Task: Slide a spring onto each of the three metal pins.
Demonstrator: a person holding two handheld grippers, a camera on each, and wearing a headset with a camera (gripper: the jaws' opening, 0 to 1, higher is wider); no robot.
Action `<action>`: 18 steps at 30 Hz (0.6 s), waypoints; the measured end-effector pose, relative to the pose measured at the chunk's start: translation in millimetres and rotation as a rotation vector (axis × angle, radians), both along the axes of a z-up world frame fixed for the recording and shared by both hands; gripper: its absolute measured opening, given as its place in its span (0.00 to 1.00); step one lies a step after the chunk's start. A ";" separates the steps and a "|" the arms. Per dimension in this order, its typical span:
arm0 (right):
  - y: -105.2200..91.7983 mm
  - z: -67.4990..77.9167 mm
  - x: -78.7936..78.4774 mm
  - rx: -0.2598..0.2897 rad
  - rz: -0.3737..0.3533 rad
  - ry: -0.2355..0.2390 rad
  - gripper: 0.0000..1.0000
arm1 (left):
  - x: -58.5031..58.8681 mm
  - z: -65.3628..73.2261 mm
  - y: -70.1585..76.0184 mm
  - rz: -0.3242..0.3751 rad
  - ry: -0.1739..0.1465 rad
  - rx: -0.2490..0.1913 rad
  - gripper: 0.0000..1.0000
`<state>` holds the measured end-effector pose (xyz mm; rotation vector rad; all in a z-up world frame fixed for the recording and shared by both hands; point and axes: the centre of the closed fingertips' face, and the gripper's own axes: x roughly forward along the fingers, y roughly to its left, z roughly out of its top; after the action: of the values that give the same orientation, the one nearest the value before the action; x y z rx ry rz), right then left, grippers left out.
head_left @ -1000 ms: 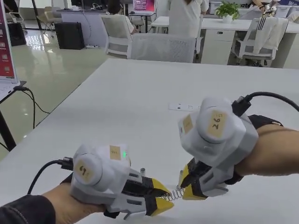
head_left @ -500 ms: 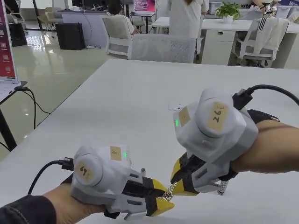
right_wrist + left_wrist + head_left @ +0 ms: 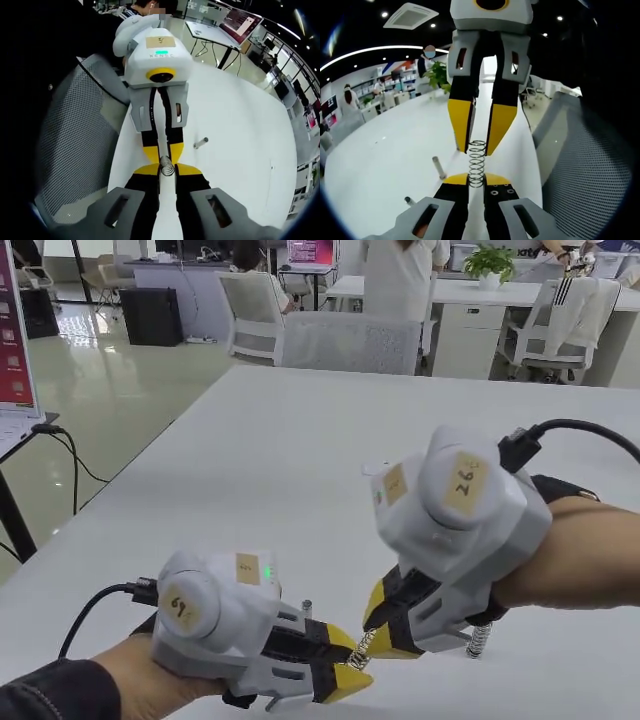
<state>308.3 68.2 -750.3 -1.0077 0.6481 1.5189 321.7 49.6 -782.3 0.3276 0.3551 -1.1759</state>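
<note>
Lower centre of the head view, the left gripper clamps the spring, probably offering it to the right gripper; whether those jaws pinch it, I cannot tell. A pin stands near.

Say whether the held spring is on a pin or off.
Off. The spring spans the air between the left hand-held gripper and the right hand-held gripper; the nearby pin stands bare.
</note>
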 end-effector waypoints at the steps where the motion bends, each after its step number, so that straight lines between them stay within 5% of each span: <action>1: 0.0 0.0 0.2 0.003 -0.002 0.001 0.08 | 0.0 -0.1 0.2 0.000 0.000 0.000 0.02; 18: 1.8 -8.1 -0.3 0.035 -0.034 0.047 0.09 | -0.6 4.9 -0.9 0.002 -0.008 -0.023 0.02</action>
<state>308.1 69.9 -758.3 -0.9324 0.6665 1.5226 321.2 48.6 -777.4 0.3119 0.3350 -1.1755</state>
